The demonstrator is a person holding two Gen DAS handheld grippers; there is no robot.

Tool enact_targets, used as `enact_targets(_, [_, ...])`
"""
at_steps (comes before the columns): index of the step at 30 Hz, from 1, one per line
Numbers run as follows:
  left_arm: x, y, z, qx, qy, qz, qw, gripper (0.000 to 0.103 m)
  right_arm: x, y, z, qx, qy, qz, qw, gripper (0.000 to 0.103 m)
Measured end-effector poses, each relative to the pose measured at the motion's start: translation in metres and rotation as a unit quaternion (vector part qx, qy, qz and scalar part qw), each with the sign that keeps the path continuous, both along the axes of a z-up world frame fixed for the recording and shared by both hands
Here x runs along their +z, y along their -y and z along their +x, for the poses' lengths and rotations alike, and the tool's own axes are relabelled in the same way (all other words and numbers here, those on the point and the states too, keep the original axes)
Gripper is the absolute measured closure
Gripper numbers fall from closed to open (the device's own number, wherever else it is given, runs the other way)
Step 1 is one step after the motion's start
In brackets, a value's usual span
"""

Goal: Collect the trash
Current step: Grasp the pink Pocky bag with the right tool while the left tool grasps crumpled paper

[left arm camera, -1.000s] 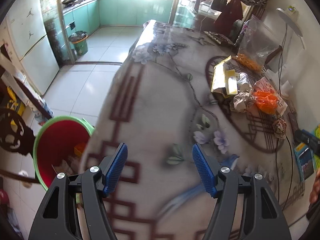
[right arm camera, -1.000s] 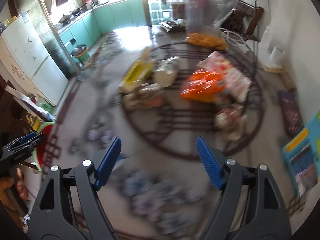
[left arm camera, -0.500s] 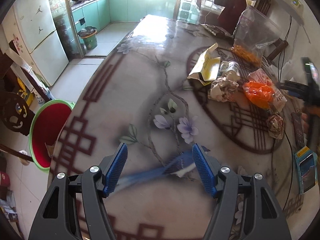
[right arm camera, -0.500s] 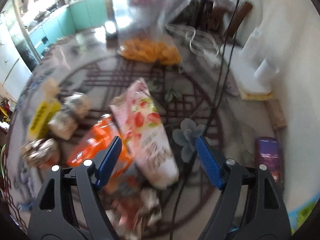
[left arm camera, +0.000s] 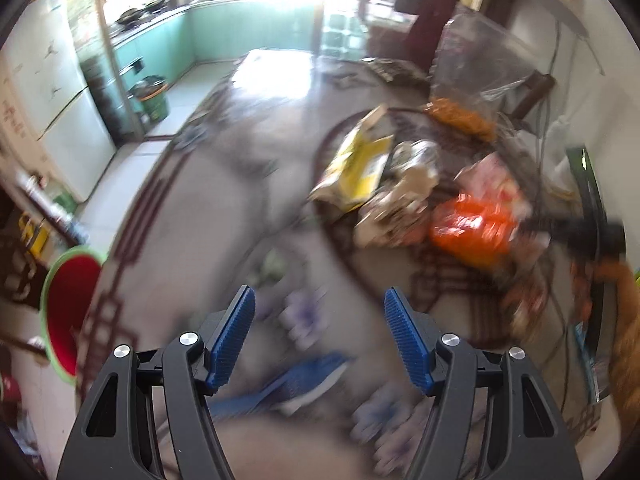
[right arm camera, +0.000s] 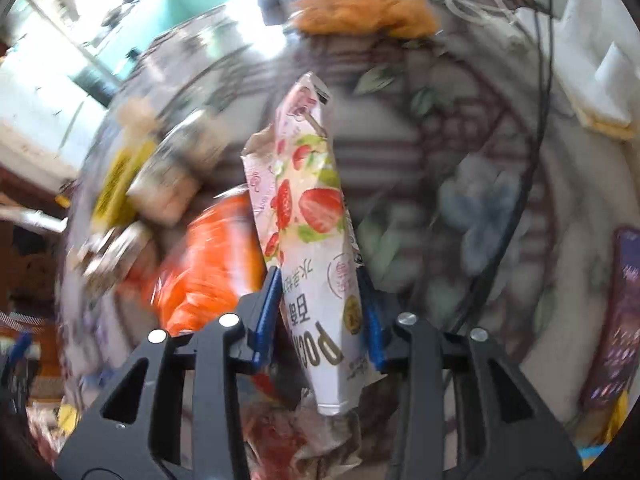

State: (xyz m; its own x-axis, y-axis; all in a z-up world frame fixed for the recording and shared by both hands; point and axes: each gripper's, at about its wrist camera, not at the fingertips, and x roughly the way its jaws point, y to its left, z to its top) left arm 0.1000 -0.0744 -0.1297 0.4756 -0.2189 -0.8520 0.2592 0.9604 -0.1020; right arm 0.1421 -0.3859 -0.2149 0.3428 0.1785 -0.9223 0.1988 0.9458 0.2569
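The right gripper (right arm camera: 320,312) has its jaws clamped on a strawberry snack packet (right arm camera: 308,216), which stands tall between the blue pads; its lower end hangs down behind the fingers, cut off from sight. Beside it on the table (right arm camera: 472,152) lies an orange wrapper (right arm camera: 204,268), smeared by blur, and further left a yellow carton (right arm camera: 116,184) that is hard to make out. A bag of orange snacks (right arm camera: 360,12) sits toward the far edge. The left gripper (left arm camera: 318,336) hangs over the near part of the table with jaws wide apart and nothing between them. A red bin with a green rim (left arm camera: 66,304) stands on the floor by the table's left edge, partly hidden by it.
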Motion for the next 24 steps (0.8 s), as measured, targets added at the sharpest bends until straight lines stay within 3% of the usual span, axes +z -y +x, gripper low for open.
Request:
enact_targets(5, [0.000,0.039,0.029,-0.031,0.006,-0.012,0.9994,0.038,0.008,-0.025,-0.047,0.004,0.017,0.044,0.999,0.069])
enact_targets(8, [-0.008,0.059,0.047,-0.039,0.001,-0.015,0.9991,0.038,0.016,-0.035,-0.072,-0.009,0.033,0.040,0.999,0.069])
enact_targets(16, [-0.063,0.086,0.083,-0.029,-0.062,-0.008,0.9976,0.038,0.020,-0.038,-0.094,-0.013,0.024,0.041,0.999,0.065])
enact_targets(18, [-0.062,0.087,0.081,-0.035,-0.048,-0.008,0.9982,0.053,0.017,-0.038,-0.095,-0.012,0.016,0.035,0.999,0.046])
enact_targets(21, [-0.053,0.082,0.078,-0.040,-0.045,-0.024,0.9979,0.077,0.020,-0.029,-0.098,-0.022,0.019,0.037,0.999,0.038])
enact_targets(24, [-0.046,0.073,0.076,-0.035,-0.042,-0.026,0.9982,0.083,0.024,-0.024,-0.096,-0.029,0.026,0.032,0.999,0.035])
